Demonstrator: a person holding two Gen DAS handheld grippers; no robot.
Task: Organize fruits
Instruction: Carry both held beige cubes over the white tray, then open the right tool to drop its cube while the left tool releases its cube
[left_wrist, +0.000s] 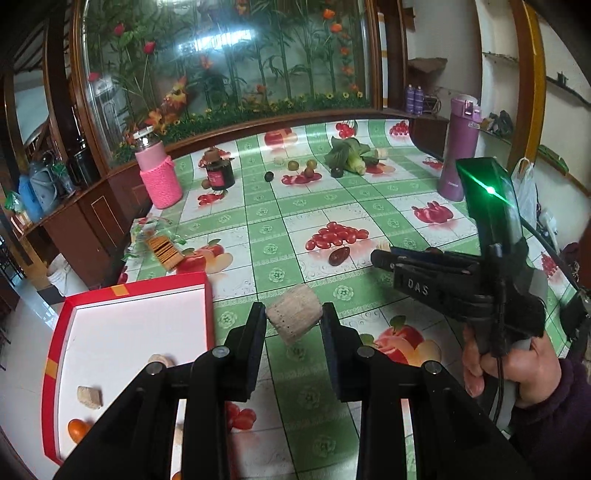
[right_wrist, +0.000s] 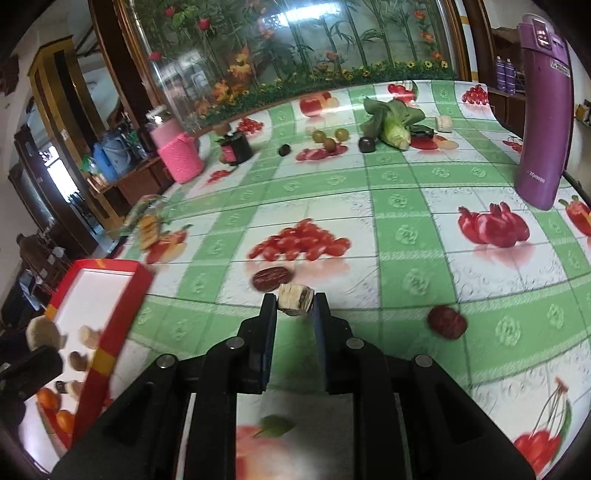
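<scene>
Left gripper (left_wrist: 293, 317) sitting nearest the lens, its two black fingers closing on a pale beige chunk (left_wrist: 293, 318) with a dotted cut face; the piece is hanging clear above the green-check tablecloth (left_wrist: 369, 206).

Right gripper (right_wrist: 295, 306) pinching a smaller tan piece (right_wrist: 295, 303), striped dark on one face, fingers narrowed against both its sides. In the left wrist view a hand (left_wrist: 513, 373) is gripping that tool's handle.

Red-rimmed tray (left_wrist: 66, 332) lying at the left table edge, beside the left gripper. It is holding two beige pieces (left_wrist: 89, 397) and an orange fruit (left_wrist: 77, 430).

Loose items on the cloth: a red date (right_wrist: 272, 277) just beyond the right fingertips, a second date (right_wrist: 447, 322) to its right. Far end: several green and dark round fruits (right_wrist: 327, 138), then a leafy green (right_wrist: 391, 118). Purple flask (right_wrist: 543, 114) standing upright at right, pink-sleeved jar (right_wrist: 177, 151) at left, dark jar (right_wrist: 236, 147) beside it.
</scene>
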